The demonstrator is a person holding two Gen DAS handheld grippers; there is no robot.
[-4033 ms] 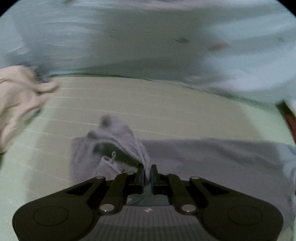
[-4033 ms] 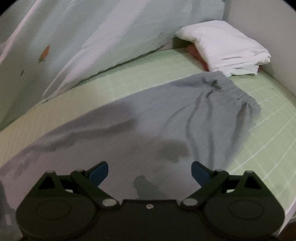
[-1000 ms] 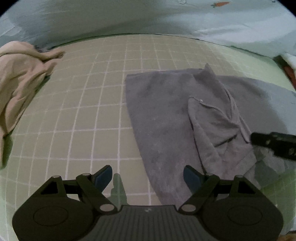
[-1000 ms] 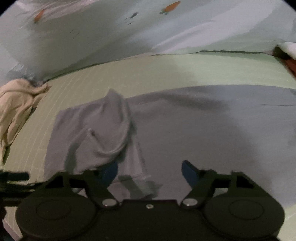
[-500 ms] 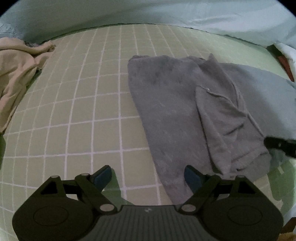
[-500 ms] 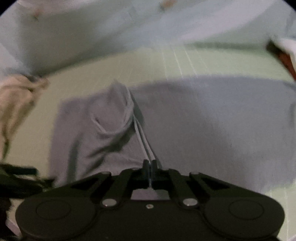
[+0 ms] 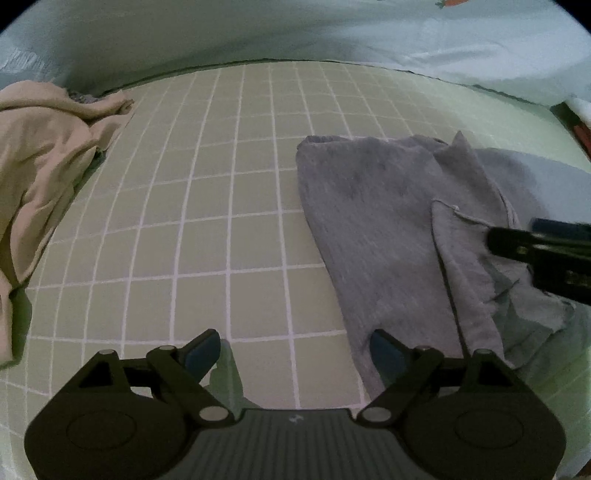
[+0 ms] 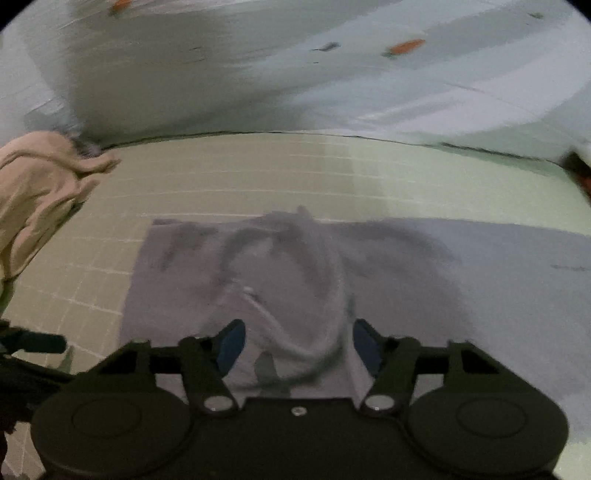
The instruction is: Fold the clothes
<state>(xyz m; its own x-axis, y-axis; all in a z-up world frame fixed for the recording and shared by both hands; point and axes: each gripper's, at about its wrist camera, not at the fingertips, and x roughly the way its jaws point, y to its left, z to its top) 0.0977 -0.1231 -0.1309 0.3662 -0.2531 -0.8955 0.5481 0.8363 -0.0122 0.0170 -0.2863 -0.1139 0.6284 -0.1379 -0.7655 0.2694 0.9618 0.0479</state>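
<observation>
Grey garment point(image 7: 388, 229) on green grid sheet point(image 7: 207, 206); pale curtain point(image 7: 258, 29) behind.

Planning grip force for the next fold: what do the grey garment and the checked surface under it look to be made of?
The grey garment looks like soft matte knit, probably cotton jersey or fleece: it drapes in limp folds, with a thin drawstring showing. The checked surface looks like a smooth pale-green sheet or mat with white grid lines, lying flat; woven or plastic, I cannot tell.

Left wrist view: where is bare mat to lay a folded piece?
Free: the checked mat between the beige garment and the grey garment, back to the pale sheet. Crowded: the grey garment's side, where the right gripper hovers.
</observation>
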